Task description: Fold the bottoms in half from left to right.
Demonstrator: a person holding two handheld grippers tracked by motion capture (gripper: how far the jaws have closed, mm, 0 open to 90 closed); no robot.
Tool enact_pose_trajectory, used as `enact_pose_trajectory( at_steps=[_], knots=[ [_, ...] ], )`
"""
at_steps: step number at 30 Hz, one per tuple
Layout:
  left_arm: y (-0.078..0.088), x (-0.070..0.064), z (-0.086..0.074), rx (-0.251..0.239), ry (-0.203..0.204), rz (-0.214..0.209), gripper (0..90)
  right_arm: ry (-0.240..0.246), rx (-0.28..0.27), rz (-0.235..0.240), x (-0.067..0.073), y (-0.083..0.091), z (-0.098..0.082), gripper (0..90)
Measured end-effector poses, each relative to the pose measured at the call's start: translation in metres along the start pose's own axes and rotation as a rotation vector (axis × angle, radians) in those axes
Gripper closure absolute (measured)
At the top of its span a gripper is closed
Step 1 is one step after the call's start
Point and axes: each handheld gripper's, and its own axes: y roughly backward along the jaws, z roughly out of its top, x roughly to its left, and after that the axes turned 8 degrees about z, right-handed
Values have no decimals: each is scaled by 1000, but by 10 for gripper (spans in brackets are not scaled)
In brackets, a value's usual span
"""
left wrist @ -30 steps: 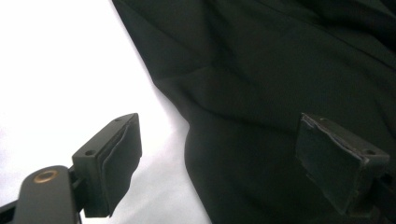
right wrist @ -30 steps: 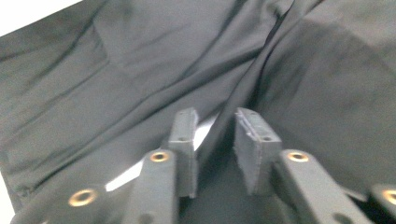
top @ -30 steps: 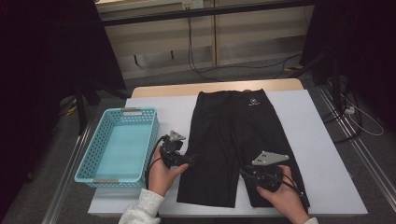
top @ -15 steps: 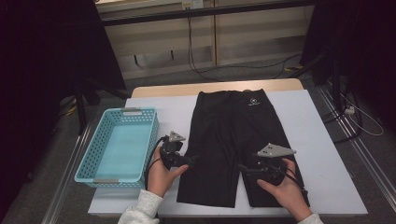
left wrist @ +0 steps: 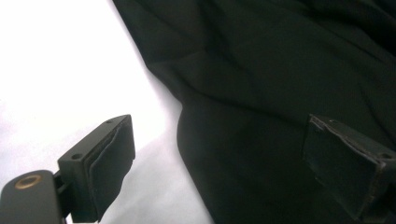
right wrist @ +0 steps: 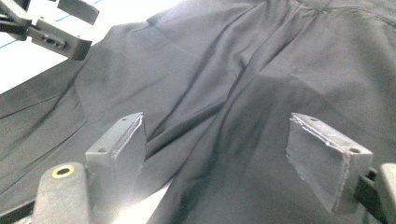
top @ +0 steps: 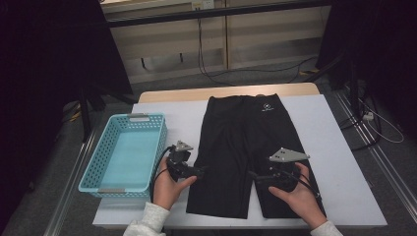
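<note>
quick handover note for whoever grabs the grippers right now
Left gripper: open, at the outer edge of the left leg of the black shorts, holding nothing.
Right gripper: jaws have just been opening, now open over the right leg, cloth below them, nothing pinched.
Shorts lie flat on the white table, waistband at the far side, hems toward the person.
Blue basket sits left of the shorts, nothing in it.
Done: shorts spread out. Left, probably: fold them and put them in the basket.
</note>
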Motion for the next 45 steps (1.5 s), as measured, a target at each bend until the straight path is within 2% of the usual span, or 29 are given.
enact_pose_trajectory(
  at_steps=[7,9,17,25,28,30,32,36,39,43,45],
  knots=[
    [0,0,-2,2,11,-8,72,-2,-5,0,-2,2,1,193],
    [0,0,-3,16,7,-24,61,-1,-6,-3,-3,2,1,192],
    [-5,0,-7,42,40,-4,76,11,-7,4,-2,2,0,190],
    [-5,0,-10,52,27,35,170,9,-12,4,-3,4,0,189],
    [-3,-3,-10,59,45,13,239,13,-12,6,-2,4,0,190],
    [0,-3,-9,69,50,4,343,13,-12,5,-2,4,0,189],
    [0,-4,-9,72,54,-2,356,11,-12,4,-2,5,-1,188],
    [2,-7,-8,94,72,-20,460,11,-14,4,-3,5,-1,187],
    [2,-9,-8,95,81,-10,506,11,-17,1,-3,6,-1,187],
    [3,-10,-8,107,99,-24,602,14,-18,2,-2,6,-1,187],
    [2,-11,-8,109,90,-19,619,16,-16,3,-2,6,-1,186]
  ],
)
